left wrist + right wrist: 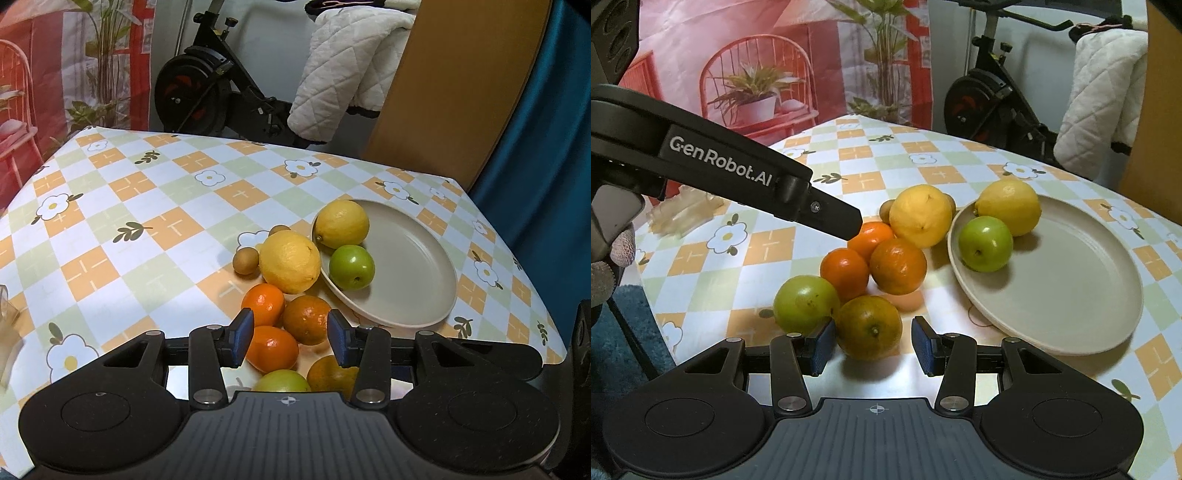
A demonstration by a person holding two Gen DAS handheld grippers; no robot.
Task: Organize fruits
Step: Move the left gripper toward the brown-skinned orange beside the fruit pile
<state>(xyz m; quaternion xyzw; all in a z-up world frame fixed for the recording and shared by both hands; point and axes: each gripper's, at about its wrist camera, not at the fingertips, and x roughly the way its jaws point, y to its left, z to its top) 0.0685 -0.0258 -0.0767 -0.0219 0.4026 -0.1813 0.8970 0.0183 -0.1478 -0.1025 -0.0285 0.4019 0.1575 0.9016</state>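
A beige plate (413, 258) (1071, 288) holds a lemon (341, 223) (1008, 206) and a green apple (351, 266) (985, 243). Beside it on the table lie a second lemon (290, 264) (919, 216), three bright or dark oranges (264, 302) (306, 319) (273, 349), a greenish orange (868, 326), another green apple (805, 304) and two small brown fruits (245, 260). My left gripper (291, 341) is open above the oranges. My right gripper (872, 345) is open, its jaws on either side of the greenish orange, not closed on it.
The table has a checked flower-print cloth (147, 206). A clear plastic object (683, 210) lies at its left side. The left gripper's body (738, 173) reaches across the right wrist view. Behind stand an exercise bike (207, 92), a quilted blanket (343, 70) and a wooden board (461, 85).
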